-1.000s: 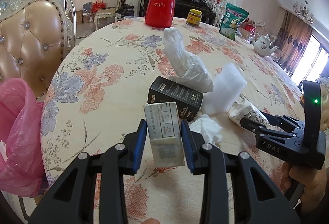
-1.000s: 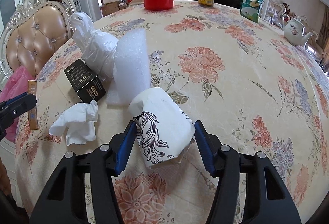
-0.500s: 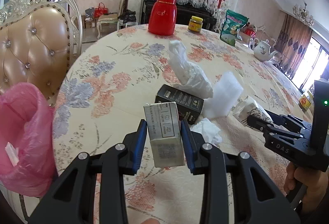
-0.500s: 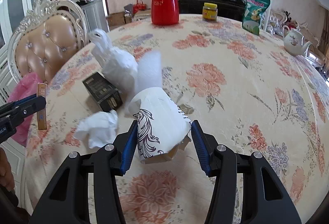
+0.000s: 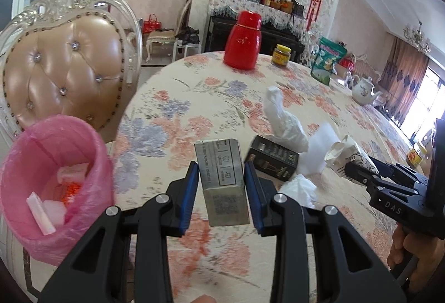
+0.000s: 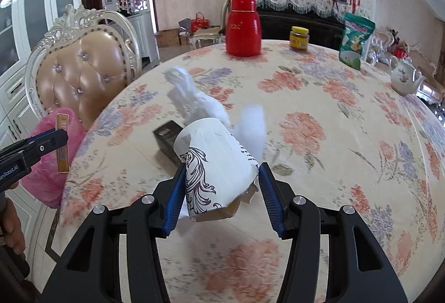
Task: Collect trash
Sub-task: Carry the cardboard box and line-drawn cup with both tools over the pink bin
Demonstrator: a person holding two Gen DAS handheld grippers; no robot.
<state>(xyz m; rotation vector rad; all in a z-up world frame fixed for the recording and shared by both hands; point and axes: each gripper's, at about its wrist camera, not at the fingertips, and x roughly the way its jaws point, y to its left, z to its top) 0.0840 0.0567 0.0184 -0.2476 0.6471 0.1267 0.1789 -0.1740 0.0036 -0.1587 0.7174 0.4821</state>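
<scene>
My left gripper point(image 5: 222, 183) is shut on a small grey cardboard box point(image 5: 222, 180), held above the table near its left edge. My right gripper point(image 6: 221, 186) is shut on a crushed white paper cup point(image 6: 215, 166) with a dark swirl print, lifted above the table; it also shows in the left wrist view point(image 5: 347, 155). A bin lined with a pink bag point(image 5: 52, 180) stands low at the left, with scraps inside. On the table lie a black box point(image 5: 274, 162), a white plastic bag point(image 5: 281, 119), a white foam sheet point(image 5: 319, 147) and a crumpled tissue point(image 5: 299, 189).
A padded chair point(image 5: 66, 72) stands behind the bin. At the table's far side stand a red thermos point(image 5: 243, 41), a yellow-lidded jar point(image 5: 281, 54), a green snack bag point(image 5: 328, 59) and a teapot point(image 5: 363, 90). The floral tablecloth point(image 5: 194, 114) covers the round table.
Both grippers have risen and drawn back to the left with their loads. The pink bin has come further into the left wrist view, and the right gripper's cup is off the table.
</scene>
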